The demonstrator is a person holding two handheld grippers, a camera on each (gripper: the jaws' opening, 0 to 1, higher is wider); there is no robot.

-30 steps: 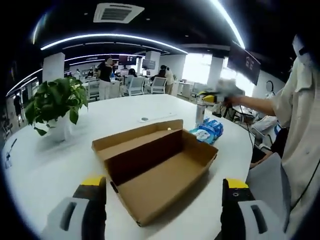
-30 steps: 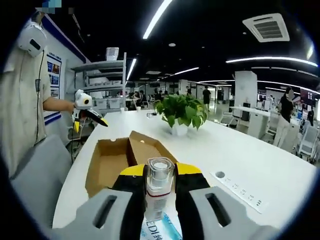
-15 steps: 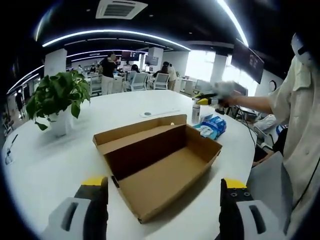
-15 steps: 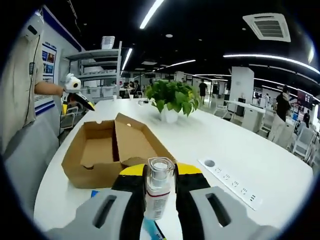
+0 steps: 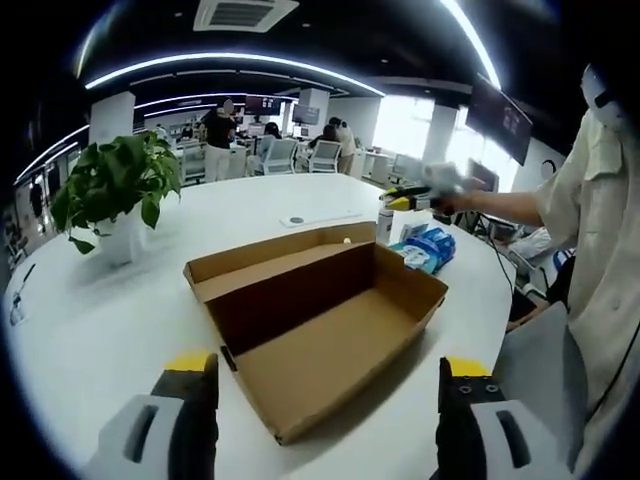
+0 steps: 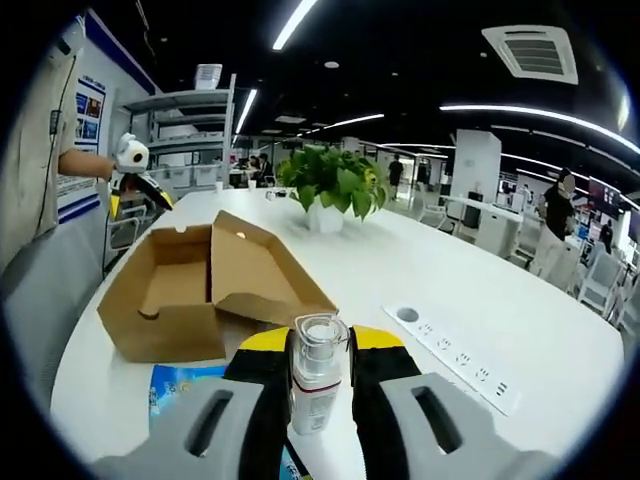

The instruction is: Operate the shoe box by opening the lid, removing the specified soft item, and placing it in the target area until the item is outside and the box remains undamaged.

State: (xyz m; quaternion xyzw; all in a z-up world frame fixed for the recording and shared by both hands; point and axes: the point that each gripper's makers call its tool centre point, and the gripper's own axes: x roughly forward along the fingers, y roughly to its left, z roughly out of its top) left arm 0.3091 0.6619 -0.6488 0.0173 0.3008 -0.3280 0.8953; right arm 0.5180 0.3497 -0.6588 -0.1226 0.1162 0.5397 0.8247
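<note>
Right gripper (image 6: 320,372): clenched on a small clear bottle (image 6: 317,385), held upright by its body just above the surface (image 6: 480,300), seemingly so it can be set down without tipping.
Left gripper (image 5: 325,400): jaws spread wide and empty, hovering at the near end of the shoe box (image 5: 320,325), apparently waiting rather than steadying it.
Shoe box: lid already folded back flat on the far side; the tray looks bare inside, so I judge the removal step done. The cardboard looks unharmed.
Soft item: a blue packet (image 5: 425,247) lies on the surface just beside the box's far right corner, outside it; this is probably the soft thing the task means, though I cannot be sure.
Power strip (image 6: 450,355): recessed in the surface, right of the bottle, apart from it.
Potted plant (image 5: 115,200): well apart, beyond the box.
Background: office chairs and people, far off.
</note>
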